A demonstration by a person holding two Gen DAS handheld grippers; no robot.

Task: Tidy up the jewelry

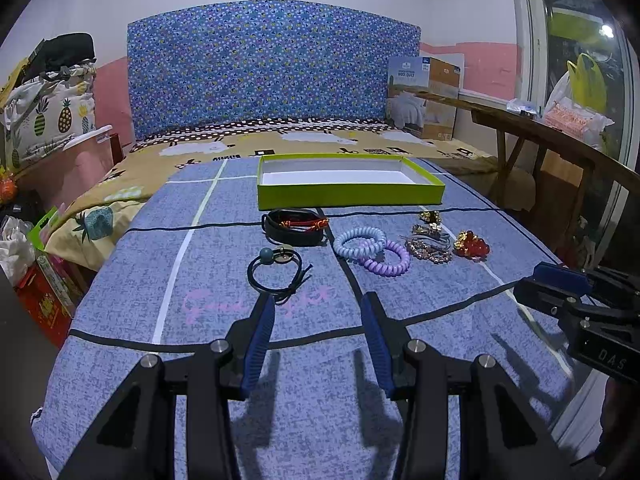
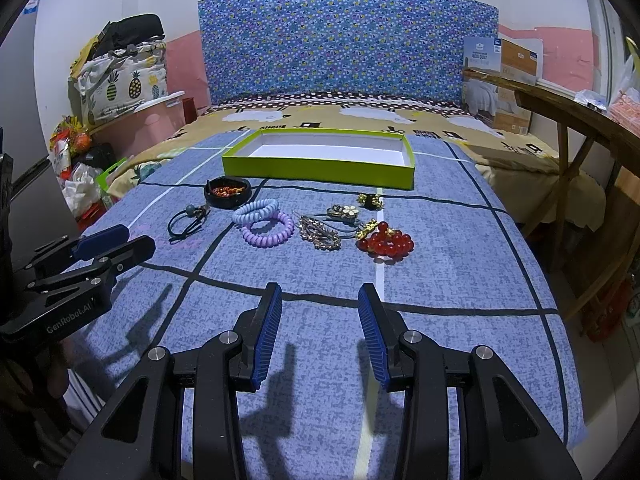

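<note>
- Both grippers sit low over the near end of the bed cover [image 2: 440, 280], side by side. Left gripper [image 1: 318, 308] has its blue pads spread wide with nothing between them, and the right gripper [image 2: 320, 300] is the same: wide apart, empty.
- First thing past the left one is a dark hair tie [image 1: 276, 270] with a teal bead, lying flat on the cover.
- Toward the middle there's a purple coil tie [image 2: 267, 229], with a pale blue coil tie [image 2: 256, 210] touching its far side.
- Right of those is a sparkly gold hair clip [image 2: 320, 234], then a red bead bracelet [image 2: 386, 244] with a gold charm, closest to the right edge of the lot.
- Behind the clip sits a flower clip [image 2: 344, 212], and a bit further back a small gold-and-black piece [image 2: 370, 200] I can't make out.
- Left side, further back: a black band [image 2: 227, 192] with a red and gold cord piece lying inside it.
- Farthest is the green tray [image 2: 320, 170], white inside and empty, sitting across the far end of the blue cover, well apart from all the jewelry.
</note>
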